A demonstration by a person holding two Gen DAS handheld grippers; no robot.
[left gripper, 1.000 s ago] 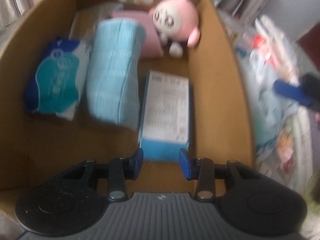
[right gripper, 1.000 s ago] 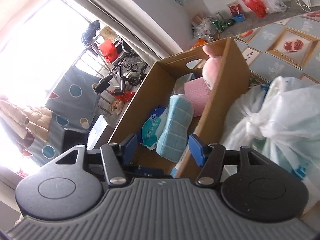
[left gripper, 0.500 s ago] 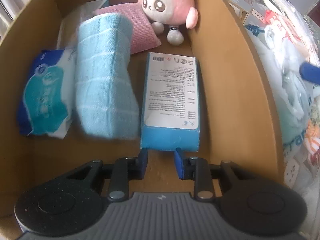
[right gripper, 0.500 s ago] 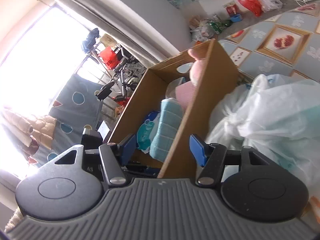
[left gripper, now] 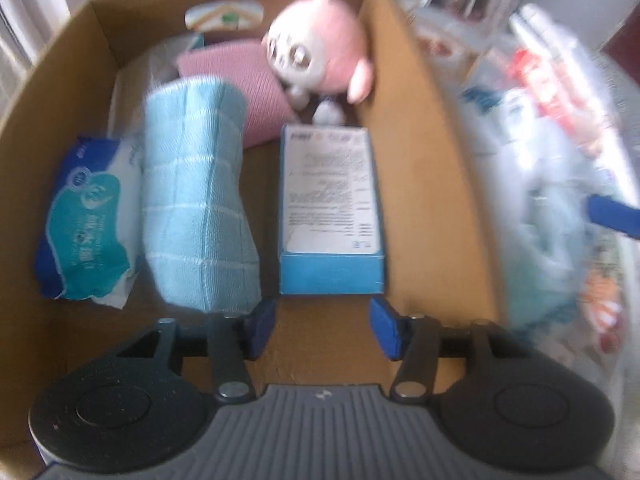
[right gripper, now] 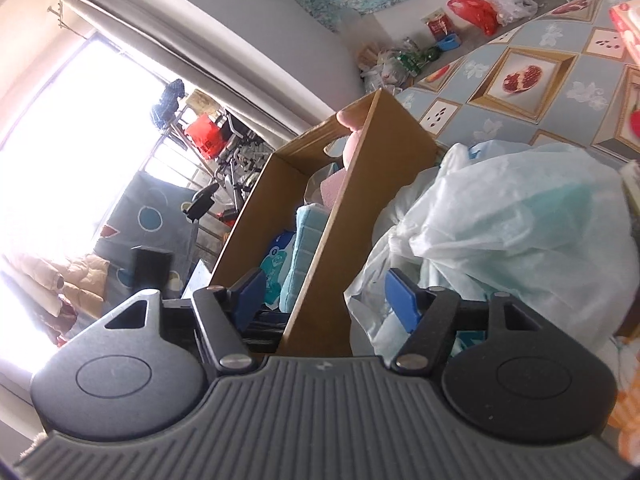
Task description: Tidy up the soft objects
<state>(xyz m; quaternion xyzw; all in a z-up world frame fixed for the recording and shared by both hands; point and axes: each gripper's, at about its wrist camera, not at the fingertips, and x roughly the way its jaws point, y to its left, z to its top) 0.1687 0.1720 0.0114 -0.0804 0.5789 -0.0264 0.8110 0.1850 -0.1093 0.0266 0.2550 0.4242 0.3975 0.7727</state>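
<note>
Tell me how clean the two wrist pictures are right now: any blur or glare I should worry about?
Left wrist view: motion-blurred, worst at the right edge; the blue box and pink plush toy stay recognisable, the box's print unreadable. Right wrist view: sharp, but the window is blown out white; the cardboard box and white plastic bag show clearly.

In the cardboard box [left gripper: 424, 168] we see five items. Blue-white tissue box [left gripper: 330, 208] lies flat, label side up, along the right wall. Light-blue folded towel [left gripper: 198, 196] lies lengthwise just left of it, a gap between them. Teal-and-blue wipes pack [left gripper: 86, 220] sits against the towel's left side. Pink cloth [left gripper: 236, 76] lies at the back, behind the towel. Pink-white plush toy [left gripper: 320, 50] leans in the back-right corner, face toward us.
</note>
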